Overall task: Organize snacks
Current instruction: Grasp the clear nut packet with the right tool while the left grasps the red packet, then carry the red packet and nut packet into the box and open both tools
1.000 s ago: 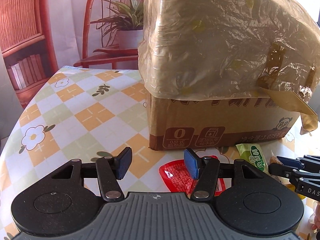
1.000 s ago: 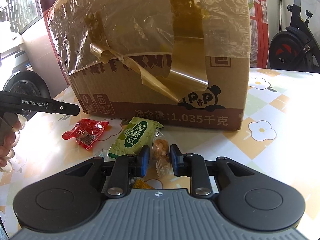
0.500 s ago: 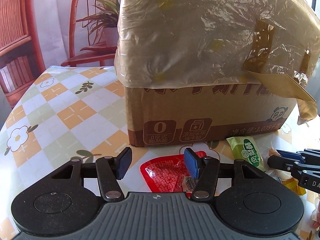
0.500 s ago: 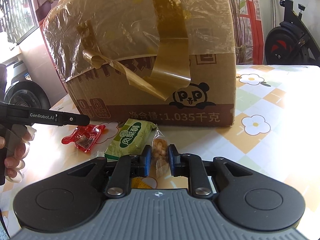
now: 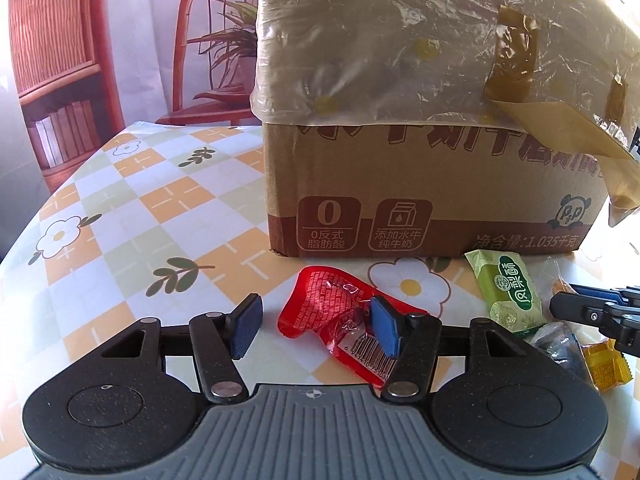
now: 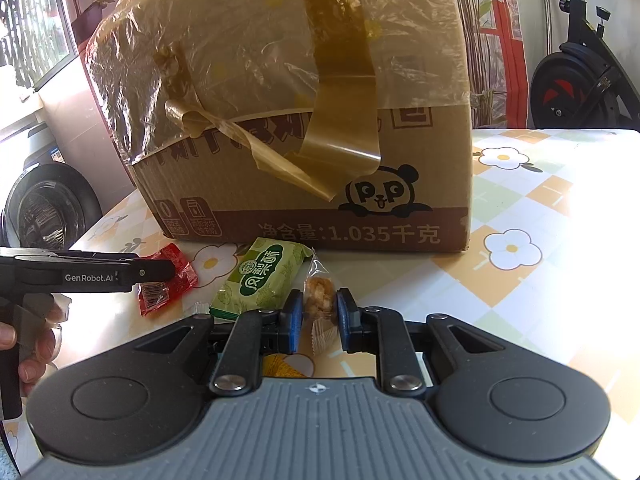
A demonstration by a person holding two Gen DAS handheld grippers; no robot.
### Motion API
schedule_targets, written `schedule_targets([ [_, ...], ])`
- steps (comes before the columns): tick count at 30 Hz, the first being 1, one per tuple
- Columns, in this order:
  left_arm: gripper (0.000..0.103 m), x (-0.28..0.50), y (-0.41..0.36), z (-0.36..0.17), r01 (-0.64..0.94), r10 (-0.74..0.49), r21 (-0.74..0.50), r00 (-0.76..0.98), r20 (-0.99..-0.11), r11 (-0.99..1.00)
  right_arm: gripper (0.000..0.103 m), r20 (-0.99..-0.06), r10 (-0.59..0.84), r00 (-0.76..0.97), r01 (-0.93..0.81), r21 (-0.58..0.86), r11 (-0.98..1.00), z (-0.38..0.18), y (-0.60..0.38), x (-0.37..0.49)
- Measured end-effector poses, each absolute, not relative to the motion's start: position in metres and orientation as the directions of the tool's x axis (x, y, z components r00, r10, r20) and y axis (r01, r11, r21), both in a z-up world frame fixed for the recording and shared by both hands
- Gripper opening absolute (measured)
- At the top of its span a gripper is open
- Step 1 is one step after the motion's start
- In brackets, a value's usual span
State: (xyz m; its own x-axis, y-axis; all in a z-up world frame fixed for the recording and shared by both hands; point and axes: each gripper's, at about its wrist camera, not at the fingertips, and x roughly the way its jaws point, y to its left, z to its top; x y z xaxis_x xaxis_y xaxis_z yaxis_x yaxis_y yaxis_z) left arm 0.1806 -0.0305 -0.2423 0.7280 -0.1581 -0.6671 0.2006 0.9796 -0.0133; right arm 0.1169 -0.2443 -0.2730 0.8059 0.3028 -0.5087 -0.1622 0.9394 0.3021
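A red snack packet (image 5: 328,312) lies on the checked tablecloth, and my open left gripper (image 5: 314,330) straddles its near end without gripping it. It also shows in the right wrist view (image 6: 168,284). My right gripper (image 6: 319,316) is shut on a clear-wrapped brown snack (image 6: 319,300) and holds it just above the table. A green pastry packet (image 6: 262,276) lies just left of it, also seen in the left wrist view (image 5: 510,292). A yellow candy (image 5: 606,364) lies at the right.
A big cardboard box (image 6: 304,128) wrapped in plastic film and brown tape stands right behind the snacks, also in the left wrist view (image 5: 432,120). The table (image 5: 132,216) stretches left. An exercise bike (image 6: 580,60) stands beyond the table's far right.
My left gripper has moved in over the red packet, which now lies between its open fingers. My right gripper stays shut on the clear-wrapped snack and has drawn slightly closer to the box.
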Motion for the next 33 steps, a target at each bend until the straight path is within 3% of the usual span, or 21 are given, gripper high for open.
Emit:
schedule_targets([
  [5,0.061,0.178,-0.031,-0.244,0.203,-0.16,-0.008,0.747,-0.646,0.979,0.02,-0.508,0.303,0.806,-0.162,0.304,0.939,-0.273,-0.244,0.117],
  [7,0.058,0.178,-0.031,-0.244,0.191,-0.153,-0.011,0.75,-0.643,0.982,0.02,-0.508,0.304,0.806,-0.162,0.304,0.939,-0.273,-0.244,0.117],
  [10,0.046,0.17,-0.031,-0.243,0.186,-0.15,-0.01,0.76,-0.633,0.982,0.02,-0.508,0.304,0.806,-0.162,0.304,0.939,-0.273,-0.244,0.117],
  [12,0.044,0.167,-0.03,-0.243,0.189,-0.153,-0.01,0.763,-0.628,0.982,0.02,-0.508,0.304,0.806,-0.162,0.305,0.939,-0.273,-0.244,0.117],
  [33,0.043,0.161,-0.028,-0.245,0.181,-0.152,-0.016,0.772,-0.617,0.983,0.02,-0.506,0.306,0.806,-0.163,0.307,0.938,-0.274,-0.244,0.117],
])
